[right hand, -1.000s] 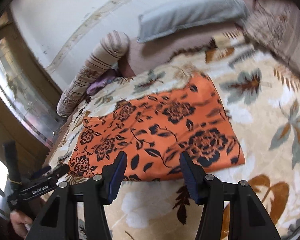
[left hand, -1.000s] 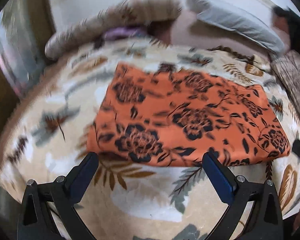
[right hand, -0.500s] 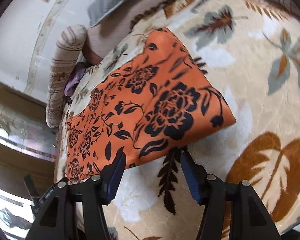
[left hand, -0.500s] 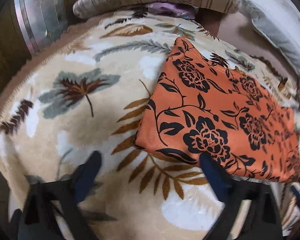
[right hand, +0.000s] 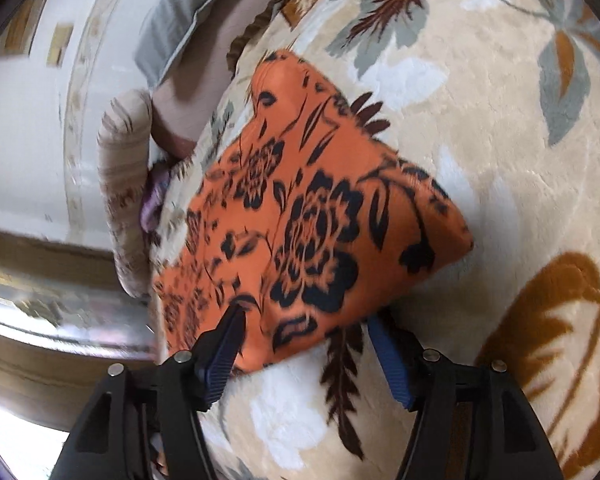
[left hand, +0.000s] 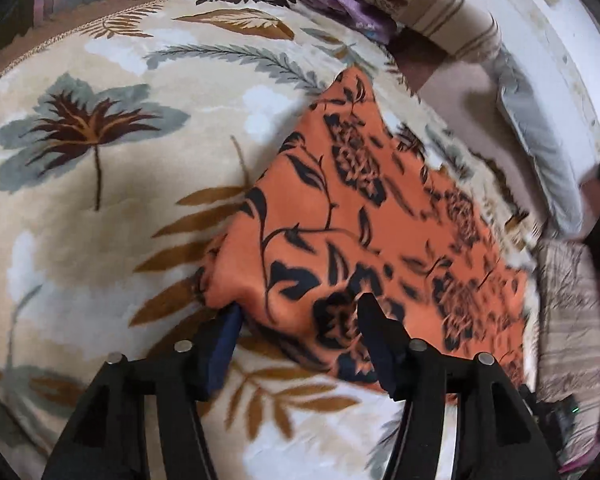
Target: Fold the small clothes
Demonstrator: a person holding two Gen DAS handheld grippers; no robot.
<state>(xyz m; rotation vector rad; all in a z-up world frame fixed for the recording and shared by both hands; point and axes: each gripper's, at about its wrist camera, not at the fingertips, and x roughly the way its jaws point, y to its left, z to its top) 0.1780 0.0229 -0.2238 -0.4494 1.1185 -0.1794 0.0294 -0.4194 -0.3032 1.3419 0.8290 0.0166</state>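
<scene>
A folded orange cloth with black flowers [left hand: 352, 232] lies flat on a cream leaf-patterned blanket [left hand: 100, 200]. My left gripper [left hand: 300, 320] is open, its fingers straddling the cloth's near left corner, one finger under the edge and one over it. In the right wrist view the same cloth [right hand: 312, 220] fills the middle. My right gripper [right hand: 306, 324] is open, its fingers on either side of the cloth's near right corner, the cloth's edge between them.
A striped bolster [left hand: 440, 4] and a purple cloth [left hand: 348, 4] lie at the bed's far end by the white wall. A grey pillow [left hand: 540, 152] lies beyond the cloth. The blanket [right hand: 520, 160] spreads wide to the right of the cloth.
Both grippers have moved in toward the cloth's opposite near corners and turned. Their open fingers now straddle the cloth's edge, where they were short of it before.
</scene>
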